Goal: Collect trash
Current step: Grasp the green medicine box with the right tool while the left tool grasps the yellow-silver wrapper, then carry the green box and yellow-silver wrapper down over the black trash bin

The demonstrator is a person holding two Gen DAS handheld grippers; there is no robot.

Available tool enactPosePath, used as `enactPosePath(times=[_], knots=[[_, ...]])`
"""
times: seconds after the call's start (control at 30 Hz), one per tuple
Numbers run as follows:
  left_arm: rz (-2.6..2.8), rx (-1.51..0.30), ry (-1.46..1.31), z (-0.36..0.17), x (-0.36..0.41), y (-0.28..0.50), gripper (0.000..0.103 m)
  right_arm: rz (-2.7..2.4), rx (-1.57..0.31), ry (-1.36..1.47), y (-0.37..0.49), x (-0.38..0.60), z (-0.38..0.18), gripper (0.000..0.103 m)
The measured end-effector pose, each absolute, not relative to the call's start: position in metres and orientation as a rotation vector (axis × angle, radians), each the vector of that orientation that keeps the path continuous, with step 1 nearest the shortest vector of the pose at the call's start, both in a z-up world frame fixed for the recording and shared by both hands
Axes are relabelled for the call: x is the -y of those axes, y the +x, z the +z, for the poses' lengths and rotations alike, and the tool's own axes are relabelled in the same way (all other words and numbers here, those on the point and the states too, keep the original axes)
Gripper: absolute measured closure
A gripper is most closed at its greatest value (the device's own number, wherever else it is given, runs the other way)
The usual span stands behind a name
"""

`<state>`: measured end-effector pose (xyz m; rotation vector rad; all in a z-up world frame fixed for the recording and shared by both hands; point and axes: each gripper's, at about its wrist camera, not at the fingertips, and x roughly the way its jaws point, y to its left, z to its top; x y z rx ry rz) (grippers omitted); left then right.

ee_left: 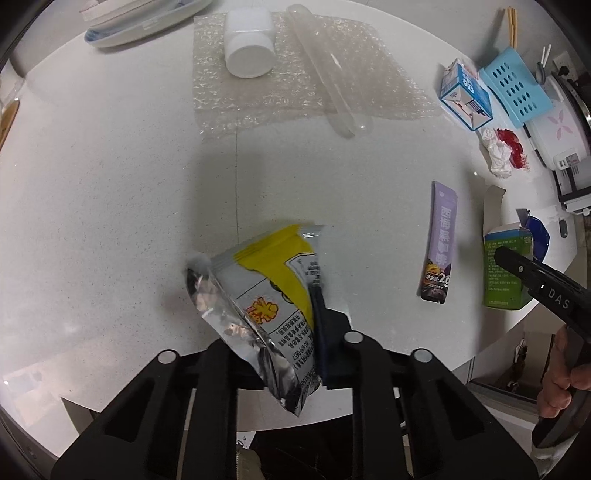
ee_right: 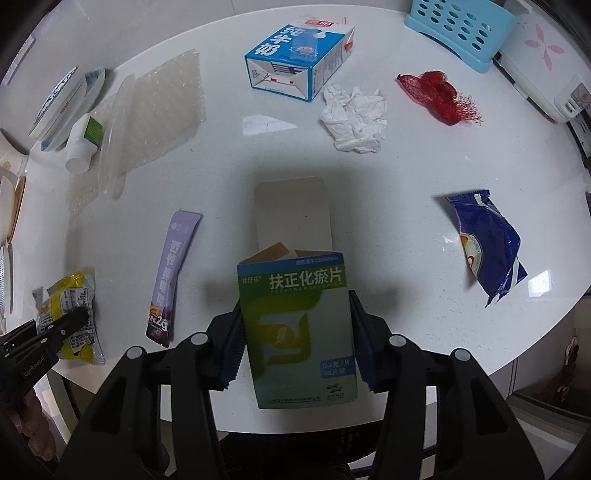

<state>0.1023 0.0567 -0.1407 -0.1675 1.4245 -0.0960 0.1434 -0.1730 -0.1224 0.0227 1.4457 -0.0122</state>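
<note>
My left gripper (ee_left: pixel 291 295) is shut on a yellow and silver snack wrapper (ee_left: pixel 266 295) just above the white table (ee_left: pixel 110 184); the wrapper also shows in the right wrist view (ee_right: pixel 74 314). My right gripper (ee_right: pixel 295 314) is shut on a green and white medicine box (ee_right: pixel 295 325) with its flap open, near the table's front edge; the box also shows in the left wrist view (ee_left: pixel 506 269). A purple sachet (ee_right: pixel 171 273) lies between them. A blue wrapper (ee_right: pixel 487 243), crumpled tissue (ee_right: pixel 354 118), red net (ee_right: pixel 439 96) and blue milk carton (ee_right: pixel 295 66) lie beyond.
A bubble wrap sheet (ee_left: pixel 295 85) with a white bottle (ee_left: pixel 251 44) and a clear tube (ee_left: pixel 325 70) lies at the far side. A light blue basket (ee_right: pixel 461 29) and a white appliance (ee_right: pixel 543 74) stand at the far right. Plates (ee_right: pixel 62 103) sit at the left.
</note>
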Motion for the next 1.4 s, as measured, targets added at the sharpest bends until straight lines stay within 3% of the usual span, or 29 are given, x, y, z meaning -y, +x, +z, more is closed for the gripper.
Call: enactPosePath(times=[1.4], knots=[[-0.026,-1.186,-0.184,-0.040,0.021,0.001,0.090,0.183,-1.194,-0.019,0.050,0.227,-0.007,0.055]])
